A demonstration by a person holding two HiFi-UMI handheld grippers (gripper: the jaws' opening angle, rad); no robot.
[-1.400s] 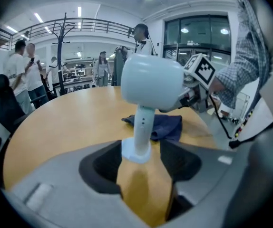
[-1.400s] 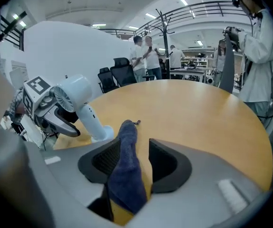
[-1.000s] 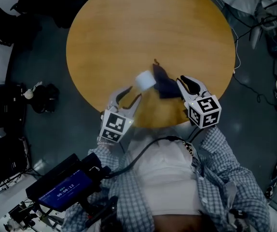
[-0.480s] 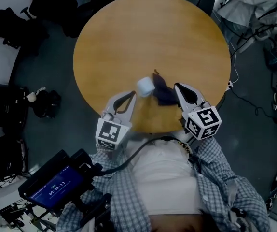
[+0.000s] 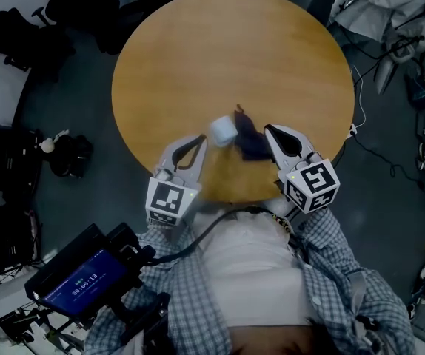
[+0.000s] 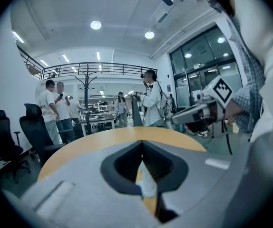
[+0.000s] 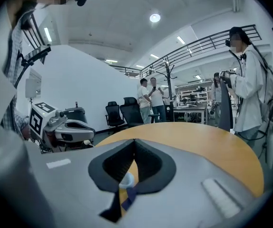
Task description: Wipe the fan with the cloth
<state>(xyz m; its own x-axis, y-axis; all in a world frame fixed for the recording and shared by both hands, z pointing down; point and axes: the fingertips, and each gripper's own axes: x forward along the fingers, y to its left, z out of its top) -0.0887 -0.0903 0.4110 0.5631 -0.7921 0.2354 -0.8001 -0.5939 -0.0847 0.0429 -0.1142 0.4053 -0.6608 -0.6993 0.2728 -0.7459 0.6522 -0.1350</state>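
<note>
Two readings stay open on progress, with no way to pick between them.

Left to right across the near part of the round worktop (image 5: 227, 50):
- left claw (image 5: 202, 140), tips pressed together on nothing, held above the wood just short of the fan
- small white fan (image 5: 223, 130), resting on the wood between the two claws
- dark blue cloth (image 5: 252, 143), crumpled in a heap close against the fan's right side, lying on the wood and in neither claw
- right claw (image 5: 268, 130), likewise closed tip to tip with nothing pinched, poised over the cloth's right edge

Fits a moment ahead of any wiping, with the cloth waiting to be picked up. Fits equally a moment after it, with the cloth put down again beside a wiped fan. No mark, dust or shine on the fan's surface to tip it either way.

Hard to read, again from the left:
- In the left gripper view, only a pale sliver through the opening behind the shut tips, probably the fan.
- In the right gripper view, a bit of white and a strip of dark blue through the same kind of gap, nothing more.
- In the head view, too small and too dim for blades, grille or a stand.
- Cannot tell whether cloth and fan truly touch or only overlap as seen from above, nor how high each claw hangs over the wood.
- Cut off at the lower edge: the person (image 5: 253, 272) below the chest.
</note>
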